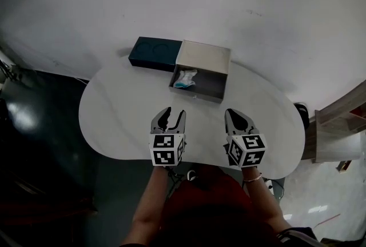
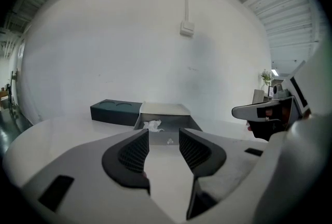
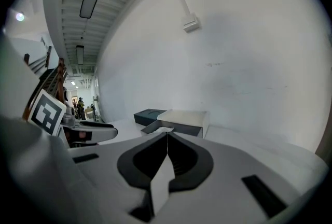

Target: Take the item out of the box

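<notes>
A person stands at a white, rounded table (image 1: 123,120) holding a two-jaw gripper in each hand, both low over the near edge and well apart from the box.

The open grey rectangular box (image 1: 201,93) sits at the far side of the table, with its long axis running left to right and slightly angled. A pale beige panel covers its far half and the near half is an open compartment. A dark teal rectangular case (image 1: 155,52) lies against the box's left end.

The item, a small crumpled white thing with a touch of teal (image 1: 185,78), lies in the left end of that open compartment, close to the near wall.

The left gripper (image 1: 171,114) has its jaws spread wide with nothing between them. In the left gripper view, only bare table shows in the gap, and the item (image 2: 153,125) appears straight ahead, just above the left jaw tip. The right gripper (image 1: 236,116) has its jaws pressed together and holds nothing.

The item lies ahead and slightly right of the left gripper, and ahead and clearly left of the right one. The left gripper is therefore nearer and already open, so it seems better placed to reach forward and down into the compartment
</notes>
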Available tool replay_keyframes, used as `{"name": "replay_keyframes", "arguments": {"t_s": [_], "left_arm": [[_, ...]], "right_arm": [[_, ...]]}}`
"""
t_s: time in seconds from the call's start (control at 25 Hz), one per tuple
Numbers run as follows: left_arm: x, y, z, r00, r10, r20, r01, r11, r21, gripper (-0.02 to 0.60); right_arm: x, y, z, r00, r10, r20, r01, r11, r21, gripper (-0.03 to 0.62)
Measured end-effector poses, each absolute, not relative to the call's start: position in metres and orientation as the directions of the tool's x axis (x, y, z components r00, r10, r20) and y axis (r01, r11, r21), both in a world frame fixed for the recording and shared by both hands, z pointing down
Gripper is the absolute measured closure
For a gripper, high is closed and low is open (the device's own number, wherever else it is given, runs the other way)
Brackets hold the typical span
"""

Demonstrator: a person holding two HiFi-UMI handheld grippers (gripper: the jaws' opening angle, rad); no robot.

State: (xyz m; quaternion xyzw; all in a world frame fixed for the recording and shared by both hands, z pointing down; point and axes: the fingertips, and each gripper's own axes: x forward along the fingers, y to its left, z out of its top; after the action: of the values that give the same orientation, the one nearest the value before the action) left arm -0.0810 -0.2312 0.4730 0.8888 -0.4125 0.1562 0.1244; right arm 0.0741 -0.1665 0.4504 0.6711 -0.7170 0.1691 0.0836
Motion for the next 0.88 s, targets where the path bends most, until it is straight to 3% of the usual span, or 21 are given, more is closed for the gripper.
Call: {"name": "replay_keyframes", "arguments": {"t_s": [0.88], "left_arm": [[-0.01,-0.331,0.494,0.594,-0.63,0.5,-0.724,-0.69,-0.01,0.4]], "right_arm": [[0.103,-0.232,0.468,-0.131,-0.92,0.369,-0.988,0.09,-0.125,0.579]]}}
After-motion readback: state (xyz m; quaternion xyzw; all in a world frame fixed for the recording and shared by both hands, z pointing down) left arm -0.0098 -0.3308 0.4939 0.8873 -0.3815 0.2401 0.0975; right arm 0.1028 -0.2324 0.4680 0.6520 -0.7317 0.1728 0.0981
